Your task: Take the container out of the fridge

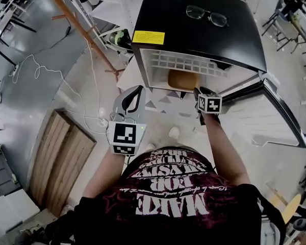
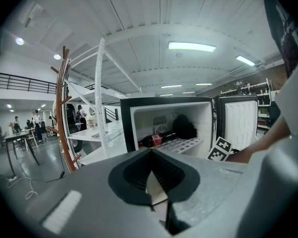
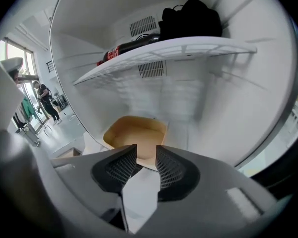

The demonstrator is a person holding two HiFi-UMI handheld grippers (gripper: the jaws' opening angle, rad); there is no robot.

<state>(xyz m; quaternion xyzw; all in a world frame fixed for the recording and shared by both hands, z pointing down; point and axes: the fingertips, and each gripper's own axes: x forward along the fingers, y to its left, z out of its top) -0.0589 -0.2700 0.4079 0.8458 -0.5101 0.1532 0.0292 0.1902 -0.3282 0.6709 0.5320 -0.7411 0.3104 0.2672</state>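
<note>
1. The small black fridge [image 1: 194, 32] stands with its door [image 1: 268, 119] swung open to the right. A pair of eyeglasses [image 1: 206, 15] lies on its top.
2. The tan container [image 3: 136, 135] sits open-topped on the fridge floor, under the white wire shelf [image 3: 188, 46].
3. A dark cola bottle [image 3: 126, 48] lies on its side on that shelf, and a black bag [image 3: 191, 16] sits beside it.
4. The right gripper [image 3: 146, 155] reaches into the lower compartment. Its claw is narrow, with a slim gap between the ribbed pads.
5. The pad tips are at the container's near rim. I cannot tell whether they touch it, and the container rests flat on the floor of the fridge.
6. The left gripper [image 2: 151, 156] is held back from the fridge, near the person's chest and well apart from the container.
7. Its claw is closed, pads meeting at the tips with nothing between them, and it points toward the open fridge.
</note>
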